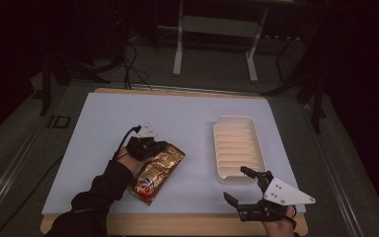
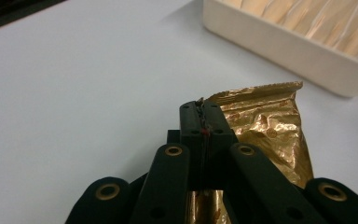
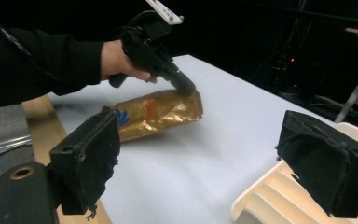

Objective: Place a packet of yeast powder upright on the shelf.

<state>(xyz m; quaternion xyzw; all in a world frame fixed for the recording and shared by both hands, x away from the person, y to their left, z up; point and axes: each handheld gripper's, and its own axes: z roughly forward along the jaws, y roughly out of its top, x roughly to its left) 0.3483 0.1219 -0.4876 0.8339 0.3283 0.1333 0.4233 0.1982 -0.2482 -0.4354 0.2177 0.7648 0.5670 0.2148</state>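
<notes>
A crinkled gold snack bag [image 1: 157,170] with a red and blue label lies on the white table left of centre. My left gripper [image 1: 162,146] is shut on the bag's top edge; in the left gripper view its jaws pinch the foil [image 2: 261,121] right at the left corner of the seam, gripper [image 2: 204,112]. The right gripper view shows the bag [image 3: 161,113] with that far gripper [image 3: 186,87] clamped on its end. My right gripper [image 1: 237,184] hovers open near the table's front right, its jaws [image 3: 209,158] wide apart and holding nothing.
A cream ribbed tray [image 1: 239,148] stands empty right of centre, just beyond the right gripper; its rim [image 3: 261,196] sits between that gripper's jaws in its own view, tray [image 2: 303,51]. The table's wooden front edge [image 1: 177,224] is close. Desk legs stand behind on the floor.
</notes>
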